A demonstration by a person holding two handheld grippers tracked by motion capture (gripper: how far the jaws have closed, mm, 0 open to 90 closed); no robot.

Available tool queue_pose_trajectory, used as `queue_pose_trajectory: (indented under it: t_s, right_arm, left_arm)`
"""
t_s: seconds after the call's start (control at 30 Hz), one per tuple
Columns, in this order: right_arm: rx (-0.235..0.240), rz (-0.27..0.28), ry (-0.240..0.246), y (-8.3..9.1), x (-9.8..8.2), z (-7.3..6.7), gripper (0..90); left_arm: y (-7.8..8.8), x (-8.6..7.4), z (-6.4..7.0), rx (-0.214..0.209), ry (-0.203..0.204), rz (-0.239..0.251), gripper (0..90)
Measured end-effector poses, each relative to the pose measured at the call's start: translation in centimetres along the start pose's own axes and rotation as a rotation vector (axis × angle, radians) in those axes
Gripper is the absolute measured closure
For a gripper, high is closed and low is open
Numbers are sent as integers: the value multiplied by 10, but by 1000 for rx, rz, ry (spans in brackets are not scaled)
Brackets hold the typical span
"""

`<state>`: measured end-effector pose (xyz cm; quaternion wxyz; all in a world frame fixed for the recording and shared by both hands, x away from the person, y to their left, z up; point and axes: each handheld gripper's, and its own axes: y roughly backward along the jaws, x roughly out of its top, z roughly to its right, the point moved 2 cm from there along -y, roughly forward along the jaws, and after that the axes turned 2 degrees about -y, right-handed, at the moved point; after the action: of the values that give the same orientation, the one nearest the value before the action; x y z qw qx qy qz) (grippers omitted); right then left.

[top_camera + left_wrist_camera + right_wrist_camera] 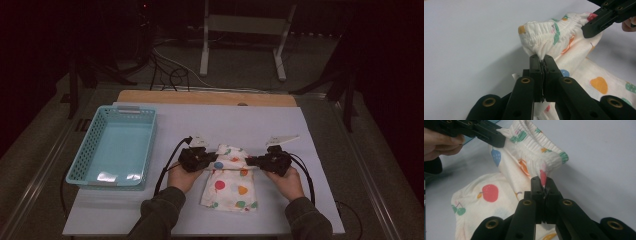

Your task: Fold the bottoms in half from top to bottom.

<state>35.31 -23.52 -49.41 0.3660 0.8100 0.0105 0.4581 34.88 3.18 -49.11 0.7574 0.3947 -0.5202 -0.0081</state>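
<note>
The garment is cream white with a print of small fruits: red apples, orange shapes, a blue strawberry, green cherries and green leaves, and its gathered waistband carries the same colours in green, orange and pink marks. Both the left gripper and the right gripper are black with small brass-coloured rings at the joints, and each has a pale grey plate on top. The basket is light turquoise with a pattern of small holes in its walls, the surface is pale lilac grey with a light wooden edge at the far side, and the sleeves are dark olive grey.
</note>
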Motion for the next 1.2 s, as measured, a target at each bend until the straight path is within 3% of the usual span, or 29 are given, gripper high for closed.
queue_pose_trajectory:
  t_s: [0.6,0.93,1.07,1.2]
  right_arm:
    - [15,-14,12,3,-25,-17,882]
    - [18,-37,-5,-3,-41,-20,870]
    - [18,-56,-16,-7,-46,-19,803]
    - [11,-54,-26,-8,-43,-14,647]
  left_arm:
    - [8,-22,20,-34,-56,-8,882]
    - [5,-34,26,-52,-59,-24,879]
    - [1,-40,24,-58,-41,-36,875]
    - [-1,-40,22,-65,-28,-44,840]
